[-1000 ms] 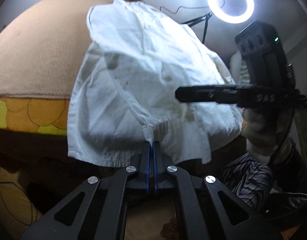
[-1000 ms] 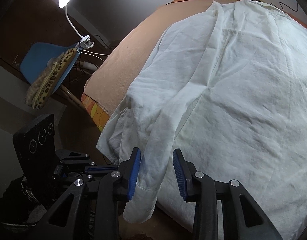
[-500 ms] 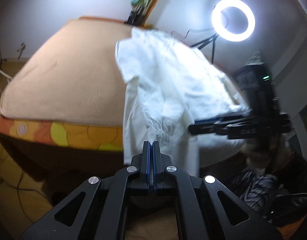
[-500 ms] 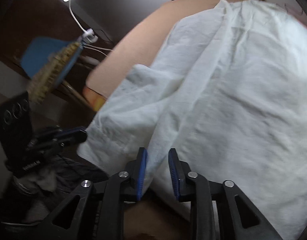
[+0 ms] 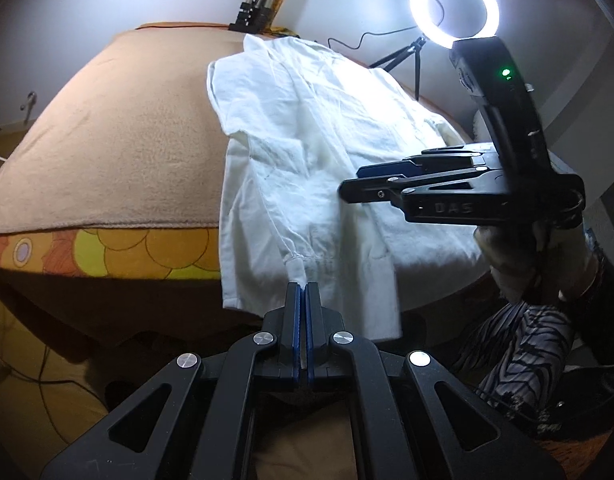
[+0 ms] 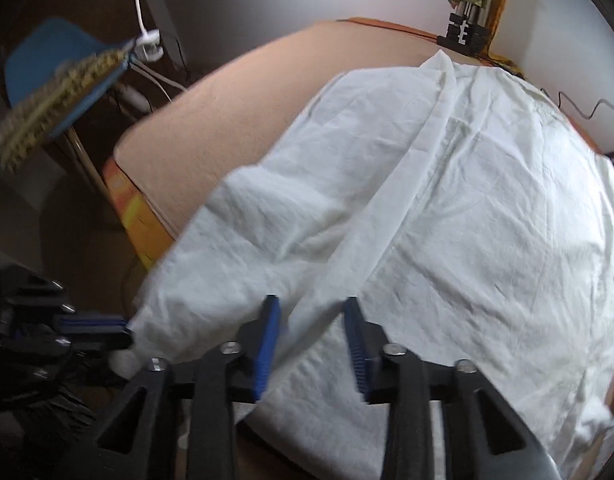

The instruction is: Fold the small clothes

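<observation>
While left gripper (image 5: 301, 292) pinches shirt (image 5: 307, 152), ring light (image 5: 454, 10) (left view only)

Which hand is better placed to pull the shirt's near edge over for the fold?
Left, probably. The left gripper is shut on the white shirt at its hanging edge. The right gripper, its fingers just closing, straddles a fabric ridge without pinching it.

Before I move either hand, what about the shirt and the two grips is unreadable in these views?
- Left wrist view: the left gripper is shut at the white shirt hem; pinched cloth hides between its jaws.
- Left wrist view: the right gripper covers the fabric beneath it.
- Right wrist view: motion blur; whether the right jaws' pads press the fold is unclear.
</observation>
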{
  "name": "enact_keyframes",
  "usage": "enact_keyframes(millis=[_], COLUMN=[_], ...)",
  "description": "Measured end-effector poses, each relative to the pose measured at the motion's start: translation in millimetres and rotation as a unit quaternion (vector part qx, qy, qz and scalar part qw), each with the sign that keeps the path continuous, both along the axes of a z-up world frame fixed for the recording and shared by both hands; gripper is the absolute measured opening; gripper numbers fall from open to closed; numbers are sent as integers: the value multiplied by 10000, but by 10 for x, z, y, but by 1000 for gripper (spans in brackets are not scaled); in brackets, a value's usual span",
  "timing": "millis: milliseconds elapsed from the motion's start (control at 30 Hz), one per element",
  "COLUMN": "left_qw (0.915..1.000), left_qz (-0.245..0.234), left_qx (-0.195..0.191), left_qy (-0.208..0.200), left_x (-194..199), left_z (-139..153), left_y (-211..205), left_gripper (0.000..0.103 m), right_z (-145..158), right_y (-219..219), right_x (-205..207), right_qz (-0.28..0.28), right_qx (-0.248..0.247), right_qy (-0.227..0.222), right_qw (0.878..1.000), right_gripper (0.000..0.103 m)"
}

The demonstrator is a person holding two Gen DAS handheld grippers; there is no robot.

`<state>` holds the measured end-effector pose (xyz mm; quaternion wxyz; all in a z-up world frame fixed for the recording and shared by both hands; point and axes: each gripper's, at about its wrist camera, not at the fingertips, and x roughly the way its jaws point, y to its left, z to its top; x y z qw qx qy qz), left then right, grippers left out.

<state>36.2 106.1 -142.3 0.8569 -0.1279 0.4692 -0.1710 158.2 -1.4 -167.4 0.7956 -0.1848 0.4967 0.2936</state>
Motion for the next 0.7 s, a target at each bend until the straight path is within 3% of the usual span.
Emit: enact_keyframes(millis=[100, 333, 433, 500, 600, 700], left_qw=[9999, 9994, 9980, 9971, 9966, 9974], left_qz=[71, 292, 589, 728, 814, 717], left_qx=[77, 183, 98, 20, 57, 92], left_qy=[71, 19, -187, -204, -106, -2], left_x=[-13, -53, -71, -43, 27, 99], left_z=[-55, -4, 106, 124, 87, 23], left_y=[41, 118, 216, 279, 284, 221], left_gripper=[1, 2, 16, 40, 43, 43], right_z=[-19, 70, 162, 263, 447, 648], right_y=[-149, -577, -659, -644, -565, -489], right_x=[30, 46, 12, 12, 80, 211], right_qz=[-137, -482, -432, -353, -257, -182], right_qx=[-262, -249, -35, 126, 480, 894], right_qy=[-228, -386, -466, -517, -449, -347], right_qw=[9993, 9978, 9980, 9980, 9975, 9952], right_gripper=[23, 27, 30, 32, 37, 48])
